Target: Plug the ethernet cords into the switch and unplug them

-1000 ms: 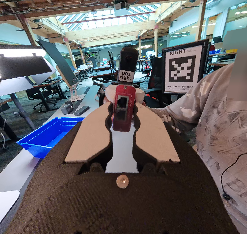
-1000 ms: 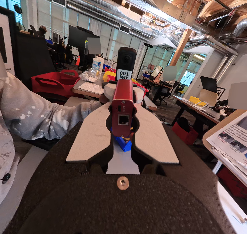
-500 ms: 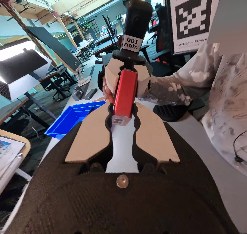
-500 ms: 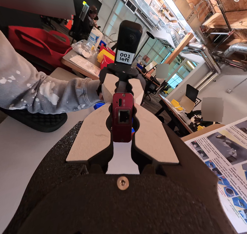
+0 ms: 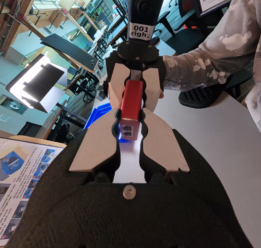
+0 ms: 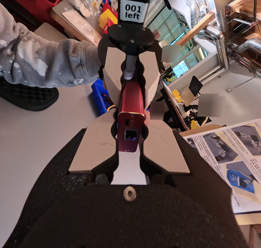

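The left gripper (image 5: 129, 122) clamps one end of the red ethernet switch (image 5: 130, 111), the end with two stacked ports facing its camera. The right gripper (image 6: 130, 128) clamps the opposite end, where a single port and a small socket show. The switch (image 6: 130, 122) hangs between the two grippers, above the white table (image 5: 204, 135). Beyond it sits a blue bin (image 6: 98, 98) with coloured cords inside, only partly visible. A black ridged pad (image 6: 26, 95) lies on the table under the person's grey mottled sleeve (image 6: 42, 65). A printed instruction sheet (image 6: 228, 156) rests off to the side.
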Motion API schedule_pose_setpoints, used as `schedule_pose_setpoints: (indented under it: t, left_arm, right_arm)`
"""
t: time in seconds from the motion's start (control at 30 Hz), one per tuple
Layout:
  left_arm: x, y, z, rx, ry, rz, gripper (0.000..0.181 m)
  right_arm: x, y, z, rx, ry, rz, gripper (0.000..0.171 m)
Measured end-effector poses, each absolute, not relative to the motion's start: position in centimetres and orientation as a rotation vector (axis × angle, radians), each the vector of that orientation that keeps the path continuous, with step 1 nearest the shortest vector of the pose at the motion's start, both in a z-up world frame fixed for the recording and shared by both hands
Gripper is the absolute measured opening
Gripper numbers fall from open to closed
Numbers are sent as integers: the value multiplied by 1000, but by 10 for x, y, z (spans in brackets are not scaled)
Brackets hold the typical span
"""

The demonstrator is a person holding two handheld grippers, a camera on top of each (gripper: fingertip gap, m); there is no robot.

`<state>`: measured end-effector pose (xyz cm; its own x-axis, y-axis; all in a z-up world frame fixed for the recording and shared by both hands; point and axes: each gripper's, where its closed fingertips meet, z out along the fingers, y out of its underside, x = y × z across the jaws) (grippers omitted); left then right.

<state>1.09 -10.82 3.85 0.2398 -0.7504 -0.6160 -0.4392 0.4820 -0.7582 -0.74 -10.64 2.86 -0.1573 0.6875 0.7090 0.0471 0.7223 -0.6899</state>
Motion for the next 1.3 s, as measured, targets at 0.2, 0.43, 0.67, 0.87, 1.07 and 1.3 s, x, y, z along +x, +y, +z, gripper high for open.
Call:
schedule_pose_setpoints:
  t: [0.2,0.43,0.67,0.87,1.07,1.3]
  left_arm:
    - [8,-99,33,-1232,1356,-337,28]
    - [-33,-90,65,-1295,1089,-560,32]
    - [-186,-19,24,-1772,442,-365,26]
    - [-278,8,-52,-2000,22,-379,25]
    - [-309,23,-106,-2085,-174,-415,29]
    - [-301,30,-134,-2184,-160,-427,31]
  right_arm:
    - [-9,-96,23,-648,-1655,640,28]
    - [-3,-71,28,-732,-1569,765,28]
    - [8,-47,38,-786,-1463,845,28]
    - [7,-45,37,-793,-1457,867,28]
    - [5,-43,33,-802,-1466,863,28]
    - [3,-42,29,-811,-1476,863,29]
